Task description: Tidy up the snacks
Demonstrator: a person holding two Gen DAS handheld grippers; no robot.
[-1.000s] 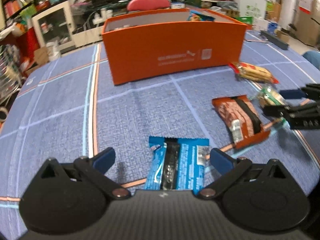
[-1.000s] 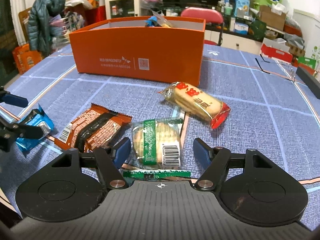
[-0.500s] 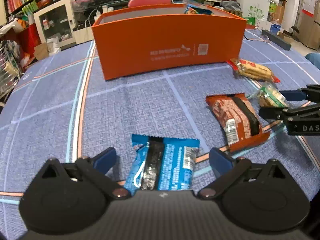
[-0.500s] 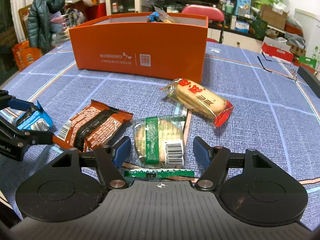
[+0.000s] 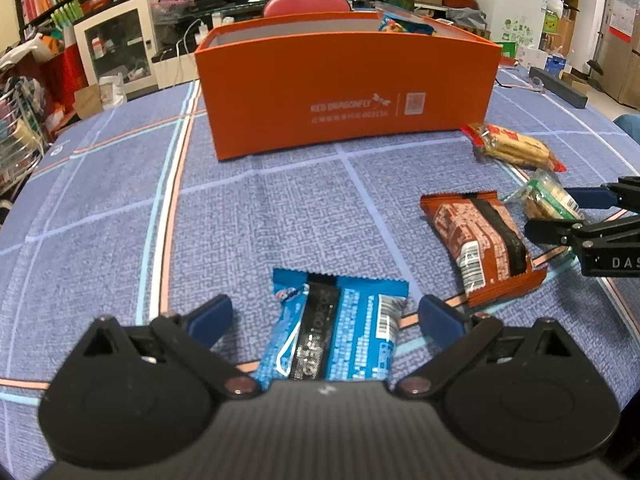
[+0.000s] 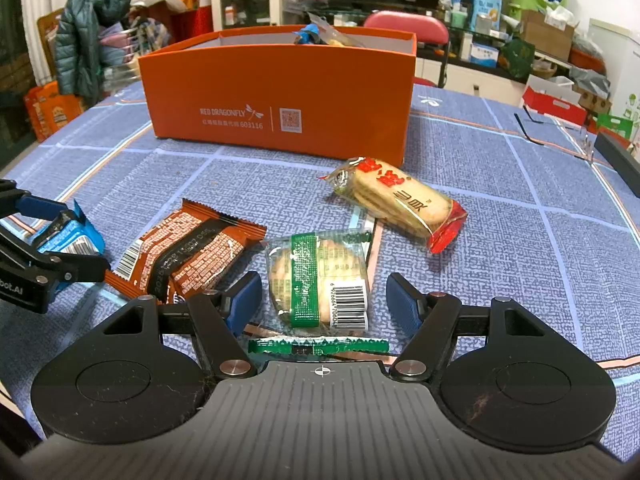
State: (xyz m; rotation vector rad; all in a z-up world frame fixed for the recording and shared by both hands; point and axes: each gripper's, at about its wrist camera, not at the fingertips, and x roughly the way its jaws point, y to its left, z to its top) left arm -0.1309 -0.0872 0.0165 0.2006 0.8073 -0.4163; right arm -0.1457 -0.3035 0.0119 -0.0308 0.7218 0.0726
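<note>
1. Four snack packs are lying on the blue tablecloth [image 6: 520, 208] in front of the orange box [image 6: 280, 92], and some snacks are already poking out of the top of the box.
2. Farthest left, the blue pack [image 5: 340, 332] is sitting between the fingers of the left gripper [image 5: 326, 316]. The fingers are standing wide open, one on each side, and they are not touching the pack, so nothing is being held.
3. Next, the brown pack [image 6: 188, 252] is lying flat between the two grippers, just beside the green pack.
4. Then the green cookie pack [image 6: 316, 276] is waiting between the fingers of the right gripper [image 6: 322, 300]. Those fingers are partly open, with a gap on both sides, so this gripper is holding nothing either.
5. Farthest right, the red cookie pack [image 6: 400, 204] is lying close to the corner of the box.
6. To do this step well, I think each gripper should be going down until its fingers are beside the middle of its pack, then closing softly.
7. The cookies look easy to break, so a gentle squeeze seems best.
8. The wrappers look slippery, so lifting slowly and straight should be keeping them from sliding out on the way to the box.
</note>
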